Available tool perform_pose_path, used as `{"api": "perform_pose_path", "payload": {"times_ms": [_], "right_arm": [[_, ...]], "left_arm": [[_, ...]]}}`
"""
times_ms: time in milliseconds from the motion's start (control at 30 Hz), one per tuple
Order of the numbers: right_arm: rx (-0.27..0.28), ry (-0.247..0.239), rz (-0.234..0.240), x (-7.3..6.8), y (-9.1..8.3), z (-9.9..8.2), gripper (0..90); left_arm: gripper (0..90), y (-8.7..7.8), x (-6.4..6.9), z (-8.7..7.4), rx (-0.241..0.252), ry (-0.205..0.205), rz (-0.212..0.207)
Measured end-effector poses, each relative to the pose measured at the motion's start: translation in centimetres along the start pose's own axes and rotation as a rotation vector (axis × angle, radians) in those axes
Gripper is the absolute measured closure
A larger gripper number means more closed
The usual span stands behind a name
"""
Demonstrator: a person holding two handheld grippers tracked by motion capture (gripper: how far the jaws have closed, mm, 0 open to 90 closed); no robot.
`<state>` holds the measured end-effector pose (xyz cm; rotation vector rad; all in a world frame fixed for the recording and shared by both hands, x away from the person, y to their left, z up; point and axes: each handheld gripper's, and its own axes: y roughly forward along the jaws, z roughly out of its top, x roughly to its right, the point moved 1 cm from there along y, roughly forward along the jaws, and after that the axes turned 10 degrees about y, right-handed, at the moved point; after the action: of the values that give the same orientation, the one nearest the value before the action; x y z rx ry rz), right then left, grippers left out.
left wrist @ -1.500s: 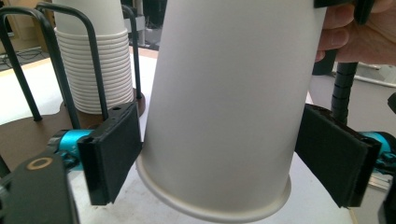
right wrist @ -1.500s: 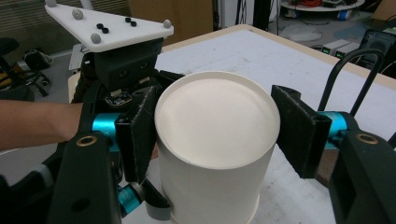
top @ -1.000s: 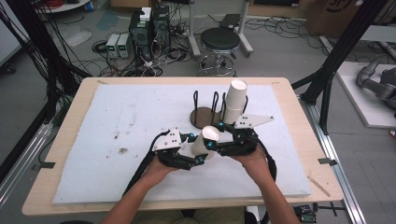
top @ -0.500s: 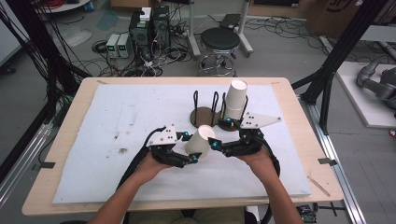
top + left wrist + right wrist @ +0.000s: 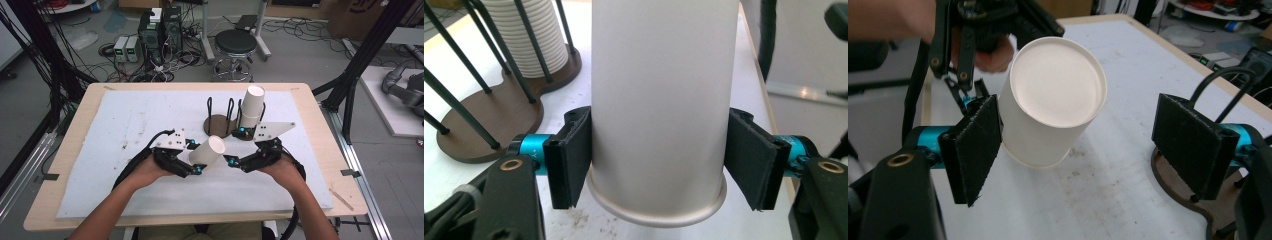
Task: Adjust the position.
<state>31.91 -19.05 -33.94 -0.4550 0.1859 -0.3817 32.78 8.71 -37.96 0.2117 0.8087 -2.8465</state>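
High view first: your left hand-held gripper (image 5: 192,162) holds a white paper cup (image 5: 207,151) just in front of the brown cup rack (image 5: 220,126), on your side of it. The cup is tilted, closed bottom pointing up and toward the rack, rim down toward your left hand (image 5: 147,172), and it is lifted clear of the white mat (image 5: 115,125) that covers the tabletop (image 5: 75,120).

Your left gripper view shows the grip closely: both black pads (image 5: 571,157) press on the cup's wall near the rolled rim, one on each side, so that hand-held gripper is clamped on the cup.

Your right hand-held gripper (image 5: 232,162) sits just right of the cup, also in front of the rack. Its jaws have just been opening and now stand wide. In your right gripper view the cup's closed bottom lies between them; one pad (image 5: 973,145) is very close beside the cup wall, and whether it touches I cannot tell, while the other pad is well clear, so it holds nothing.

On the rack itself, a stack of white cups (image 5: 251,106) stands upside down among the black rods at the rack's right end, behind your right hand (image 5: 285,170).
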Motion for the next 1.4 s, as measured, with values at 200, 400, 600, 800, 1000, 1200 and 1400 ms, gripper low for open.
{"api": "perform_pose_path", "payload": {"times_ms": [200,400,600,800,1000,1200,1400], "right_arm": [[-0.074,-0.062,0.038,0.0,0.8,1.1,20.3],[-0.148,-0.103,0.084,-0.2,1.8,2.1,20.4],[-0.247,-0.150,0.127,-0.5,3.3,2.8,20.5],[-0.327,-0.173,0.165,-0.8,4.3,2.8,24.6],[-0.388,-0.213,0.210,-1.1,4.9,2.4,36.4],[-0.399,-0.214,0.222,-1.3,4.8,2.3,39.1],[-0.407,-0.212,0.227,-1.3,4.7,2.3,39.6]], "left_arm": [[31.4,-0.2,-0.1,0.2,-0.017,0.010,-0.020],[30.8,0.0,0.2,0.2,-0.031,0.018,-0.044],[30.7,0.4,0.5,0.2,-0.040,0.026,-0.066],[30.7,0.7,0.9,0.2,-0.052,0.046,-0.093],[30.6,0.8,1.2,0.3,-0.049,0.050,-0.114],[30.6,1.0,1.3,0.2,-0.052,0.064,-0.128],[26.1,1.2,1.4,0.2,-0.020,0.052,-0.133]]}}
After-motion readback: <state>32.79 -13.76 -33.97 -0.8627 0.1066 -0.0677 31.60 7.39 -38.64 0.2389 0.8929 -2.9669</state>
